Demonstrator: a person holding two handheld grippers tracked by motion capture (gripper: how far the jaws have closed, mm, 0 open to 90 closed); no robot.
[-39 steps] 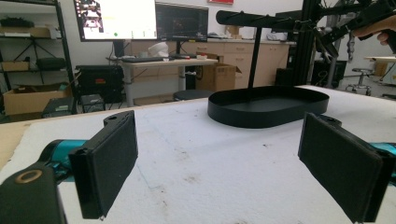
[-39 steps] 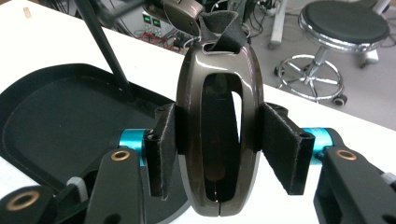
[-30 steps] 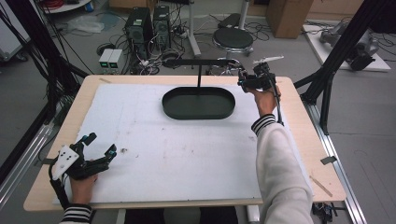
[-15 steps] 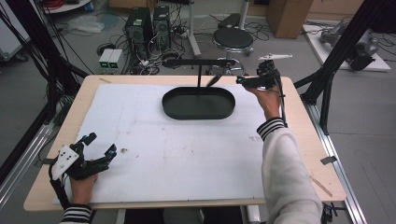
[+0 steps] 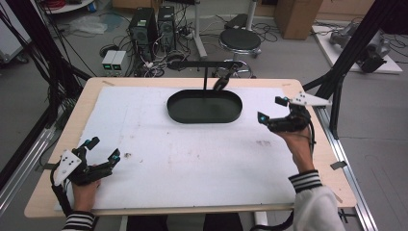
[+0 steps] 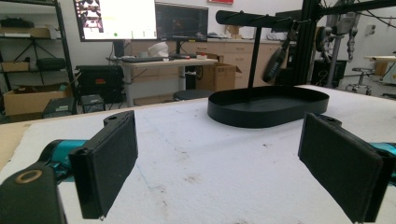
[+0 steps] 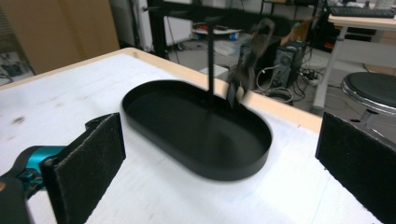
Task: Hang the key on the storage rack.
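White padding covers most of the desk, leaving bare wood along the rim. An oval black tray sits at the far centre; a post rises from it to a horizontal bar, and a dark item hangs from the bar's right part. I judge this hanging item to be the work in hand.

Gripper states:
- My right gripper is held above the desk just right of the tray. Its jaws are spread wide and hold nothing.
- My left gripper rests at the near left corner, well apart from the tray. Its jaws are likewise wide apart and empty.

Hazards:
- The hanging item appears blurred in the right gripper view; it may be swinging. Closing on a swinging item could miss it or knock it off the bar.
- The post and bar are slender. A sideways push from my right jaws could tip the stand or slide the tray on the padding.
- The trailing cable at my right hand could snag the bar end.

Clearances:
- Open padding lies between the tray and the near edge, free for travel.
- My right gripper is near the desk's right edge, where a black frame strut stands close. Room to swing outward there is limited.
- The tray is close to the far edge.
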